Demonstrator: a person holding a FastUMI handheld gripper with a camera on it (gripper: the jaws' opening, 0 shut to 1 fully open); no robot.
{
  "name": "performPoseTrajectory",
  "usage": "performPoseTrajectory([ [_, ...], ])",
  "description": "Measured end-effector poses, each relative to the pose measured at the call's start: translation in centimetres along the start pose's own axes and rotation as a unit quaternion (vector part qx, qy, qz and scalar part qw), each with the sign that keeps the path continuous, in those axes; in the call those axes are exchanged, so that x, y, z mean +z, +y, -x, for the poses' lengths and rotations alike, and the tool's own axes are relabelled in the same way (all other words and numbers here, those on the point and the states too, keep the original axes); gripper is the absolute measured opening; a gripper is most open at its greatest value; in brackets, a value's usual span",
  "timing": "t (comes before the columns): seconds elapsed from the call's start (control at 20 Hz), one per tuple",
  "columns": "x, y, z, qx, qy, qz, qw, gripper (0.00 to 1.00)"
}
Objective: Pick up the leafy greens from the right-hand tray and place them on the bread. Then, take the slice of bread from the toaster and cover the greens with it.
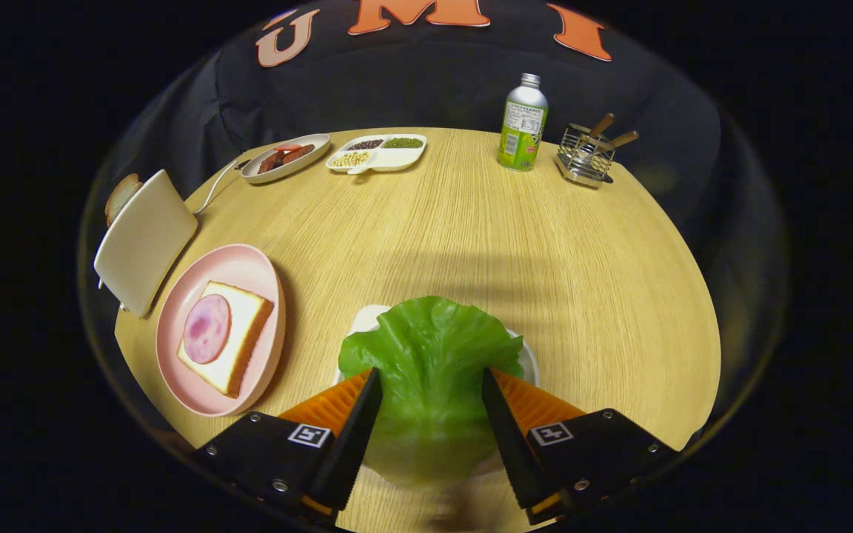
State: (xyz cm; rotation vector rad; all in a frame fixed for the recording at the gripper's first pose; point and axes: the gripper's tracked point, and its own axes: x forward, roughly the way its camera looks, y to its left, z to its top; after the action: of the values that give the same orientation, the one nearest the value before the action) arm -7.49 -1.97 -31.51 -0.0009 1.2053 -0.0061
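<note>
A green lettuce leaf (pixel 426 348) sits between the fingers of my gripper (pixel 430 374), which is shut on it, both fingers pressing its sides. Under and just beyond the leaf lies the white tray (pixel 367 318). To the left of the fingers a pink plate (pixel 249 259) holds a bread slice (pixel 245 326) topped with a round of ham (pixel 206 328). Beyond the plate stands a white toaster (pixel 145 237) with a second bread slice (pixel 121 196) poking out of its top.
At the far side of the round wooden table (pixel 471 237) stand an oval dish of sausages (pixel 286 158), a divided dish of beans (pixel 378 152), a green bottle (pixel 523 124) and a wire holder with utensils (pixel 586 154). The toaster's cord (pixel 215 185) runs toward the oval dish.
</note>
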Motion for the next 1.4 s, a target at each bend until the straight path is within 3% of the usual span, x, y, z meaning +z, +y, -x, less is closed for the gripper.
performPoseTrajectory([
  [0.15,0.2,-0.6,0.0,-0.008,-0.003,-0.009,1.000,0.69],
  [0.35,0.3,-0.3,-0.2,-0.002,-0.013,-0.002,1.000,0.41],
  [0.4,0.5,-0.1,-0.2,-0.001,-0.017,0.003,1.000,0.29],
  [0.6,0.6,0.2,-0.2,0.011,-0.023,-0.011,1.000,0.06],
  [1.05,3.2,1.6,3.2,0.064,-0.080,-0.042,0.994,0.02],
  [1.4,6.4,5.9,6.6,0.113,-0.128,-0.013,0.985,0.02],
])
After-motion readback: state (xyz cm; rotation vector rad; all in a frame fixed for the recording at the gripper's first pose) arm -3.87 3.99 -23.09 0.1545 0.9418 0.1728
